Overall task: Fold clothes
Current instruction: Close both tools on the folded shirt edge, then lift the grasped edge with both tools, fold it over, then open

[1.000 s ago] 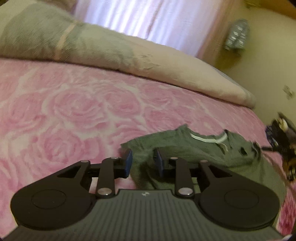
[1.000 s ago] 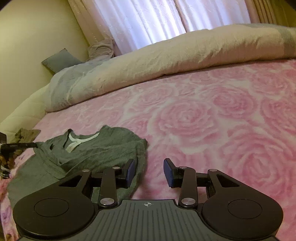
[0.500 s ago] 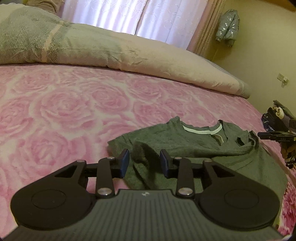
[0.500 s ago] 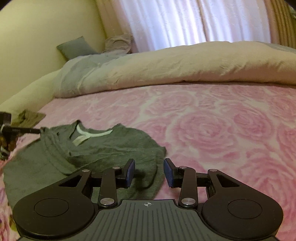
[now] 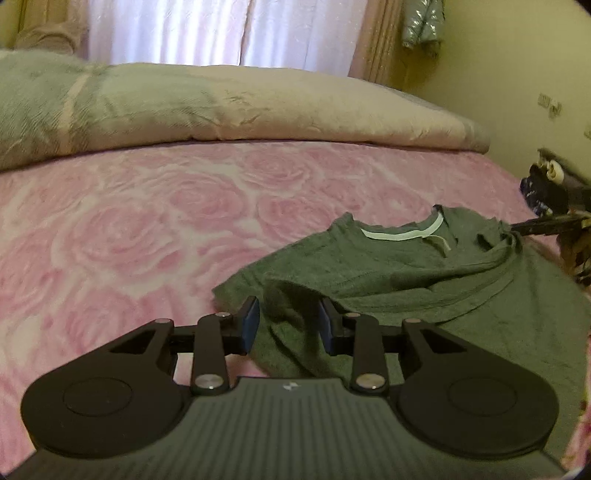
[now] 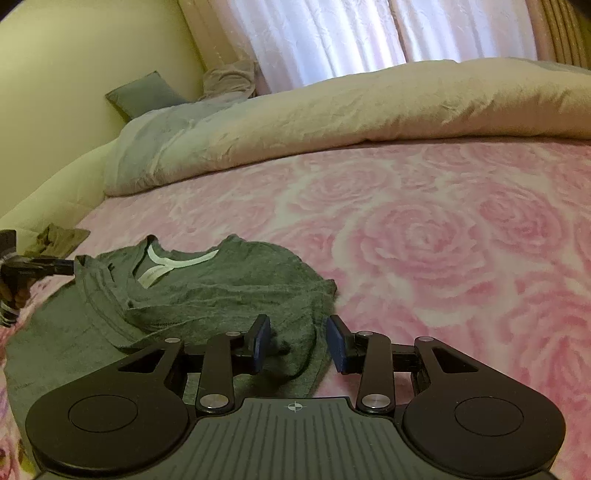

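**Both tools part-open over a grey T-shirt on the bed**

A grey T-shirt (image 5: 424, 269) lies crumpled on the pink rose-patterned bed cover (image 5: 129, 229), its white-lined neckline toward the rolled beige duvet (image 5: 258, 107) that runs along the far edge of the bed.

The left tool (image 5: 288, 321) hangs over the near corner of the shirt's left side. Its jaws stand part-way apart and have just been closing a little; a raised fold of grey fabric sits between the blue pads (image 5: 252, 321), but the pads do not visibly press on it, so nothing is gripped.

The right tool (image 6: 298, 343) hangs over the shirt's opposite near corner, by its sleeve edge. Its jaws are likewise part-way apart, with grey fabric lying under the gap and the right finger over bare pink cover. The pads do not pinch the cloth.

In each wrist view the other tool shows at the frame's edge, at the far side of the shirt. Curtains (image 6: 332, 33) hang behind the duvet.
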Available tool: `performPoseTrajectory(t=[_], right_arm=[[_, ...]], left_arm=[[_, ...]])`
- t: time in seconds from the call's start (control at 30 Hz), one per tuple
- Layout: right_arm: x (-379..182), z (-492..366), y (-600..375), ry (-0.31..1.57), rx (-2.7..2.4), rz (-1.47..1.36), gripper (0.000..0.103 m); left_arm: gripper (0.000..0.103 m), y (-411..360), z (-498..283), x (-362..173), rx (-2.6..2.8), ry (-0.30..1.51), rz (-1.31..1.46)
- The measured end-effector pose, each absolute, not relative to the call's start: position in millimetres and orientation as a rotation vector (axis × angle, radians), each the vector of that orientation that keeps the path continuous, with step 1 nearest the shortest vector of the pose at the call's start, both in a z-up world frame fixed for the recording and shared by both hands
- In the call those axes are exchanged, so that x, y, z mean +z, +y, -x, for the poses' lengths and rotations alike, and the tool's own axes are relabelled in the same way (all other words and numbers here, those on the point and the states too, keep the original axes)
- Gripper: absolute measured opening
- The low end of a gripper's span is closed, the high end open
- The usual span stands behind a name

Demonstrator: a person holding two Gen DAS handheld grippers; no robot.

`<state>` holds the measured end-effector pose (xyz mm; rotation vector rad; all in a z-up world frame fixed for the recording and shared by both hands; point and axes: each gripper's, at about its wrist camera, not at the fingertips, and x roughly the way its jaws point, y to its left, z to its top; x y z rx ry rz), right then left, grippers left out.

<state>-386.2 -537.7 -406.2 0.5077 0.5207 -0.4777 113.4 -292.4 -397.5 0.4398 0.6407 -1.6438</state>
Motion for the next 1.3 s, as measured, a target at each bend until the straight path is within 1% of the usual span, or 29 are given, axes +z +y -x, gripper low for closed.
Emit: performPoseTrajectory(t=[0.03,0.07,0.1,0.13,0.17,0.2,0.37,0.5,0.63,0.73,0.97,1.07,1.13,1.2,1.23,1.27,1.3], right_arm=[[-406.3,386.7,-537.6,0.518,-0.478,-0.512,0.038],[-405.4,386.2,-536.9,0.518,-0.477,-0.506,0.038],[-404.4,385.8,-536.1,0.518,-0.476,-0.501,0.038],[-403.4,385.3,-535.4,0.518,-0.476,-0.495,0.027],[-401.3,386.1,-534.4,0.515,-0.475,-0.487,0.013],[-399.2,387.0,-533.3,0.512,-0.474,-0.479,0.003],[-373.7,401.9,-519.8,0.387,-0.47,-0.413,0.002],[-362.7,403.2,-520.6,0.343,-0.517,-0.393,0.001],[-371.5,387.2,-533.4,0.441,-0.599,-0.395,0.0],[-373.8,378.9,-538.8,0.446,-0.626,-0.401,0.0],[-375.4,365.3,-553.3,0.486,-0.659,-0.407,0.0],[-382.7,356.3,-564.5,0.518,-0.685,-0.437,0.0],[-391.9,348.1,-573.1,0.575,-0.718,-0.49,0.001],[-398.2,345.8,-575.3,0.567,-0.767,-0.49,0.001],[-398.1,346.3,-574.6,0.557,-0.781,-0.484,0.001],[-396.1,346.8,-573.6,0.554,-0.796,-0.48,0.001],[-394.0,347.4,-572.5,0.551,-0.811,-0.475,0.001]], left_arm=[[0.024,-295.2,-111.3,-399.3,-1.648,0.632,-0.449],[0.005,-297.5,-109.1,-400.8,-1.654,0.623,-0.46],[0.003,-298.4,-106.9,-401.3,-1.663,0.615,-0.473],[0.002,-297.5,-104.3,-400.2,-1.67,0.598,-0.483],[0.002,-295.2,-102.0,-398.3,-1.676,0.576,-0.482],[0.002,-291.8,-100.9,-395.4,-1.682,0.558,-0.469],[0.002,-274.0,-107.4,-378.7,-1.668,0.527,-0.354],[0.002,-279.9,-113.5,-372.8,-1.602,0.539,-0.339],[0.002,-297.3,-116.8,-378.4,-1.521,0.578,-0.364],[0.002,-304.4,-112.2,-381.4,-1.502,0.553,-0.393],[0.002,-321.7,-116.0,-386.2,-1.475,0.562,-0.412],[0.004,-333.6,-116.7,-392.9,-1.445,0.576,-0.427],[0.004,-342.0,-116.7,-400.0,-1.42,0.603,-0.438],[0.004,-346.3,-113.6,-404.9,-1.41,0.602,-0.456],[0.006,-347.8,-112.3,-406.5,-1.402,0.603,-0.471],[0.013,-348.9,-111.9,-407.3,-1.382,0.613,-0.488],[0.019,-349.8,-112.6,-406.9,-1.351,0.622,-0.498]])
